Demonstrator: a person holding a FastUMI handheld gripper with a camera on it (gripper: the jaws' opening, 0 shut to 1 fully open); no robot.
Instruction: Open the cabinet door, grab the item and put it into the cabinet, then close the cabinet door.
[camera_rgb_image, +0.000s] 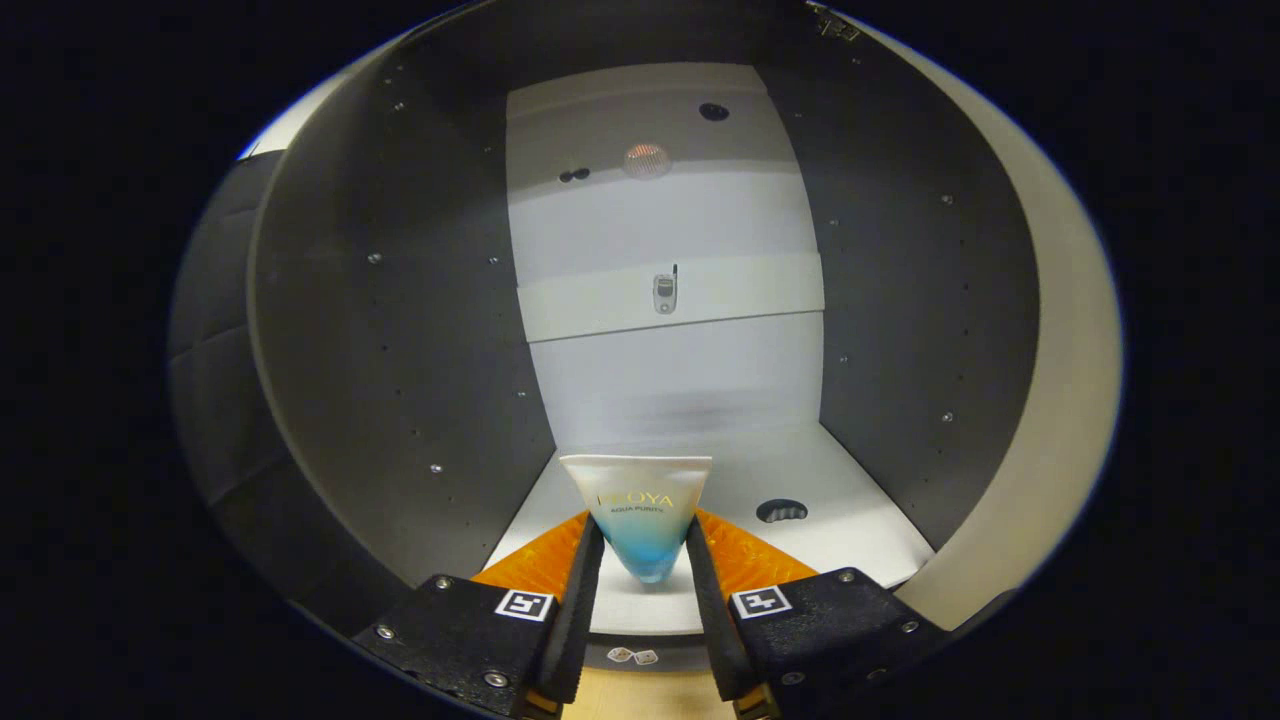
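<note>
We've got the gripper (645, 545) clamped on the tube (640, 510) over the cabinet (400, 330) floor; release too high and it may topple.

flip phone (665, 293) on middle shelf edge | round reddish object (647, 160) higher up | two small dice (632, 656) below cabinet front

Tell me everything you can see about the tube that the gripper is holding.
The tube is a soft-looking cosmetic squeeze tube, white at its wide flat crimped end and fading to translucent blue at the narrow end. It is held crimp-up between the fingers of the gripper, which press on its two sides. It hangs above the front of the cabinet's white bottom shelf, inside the open cabinet. Its cap end is hidden low between the fingers.
</note>
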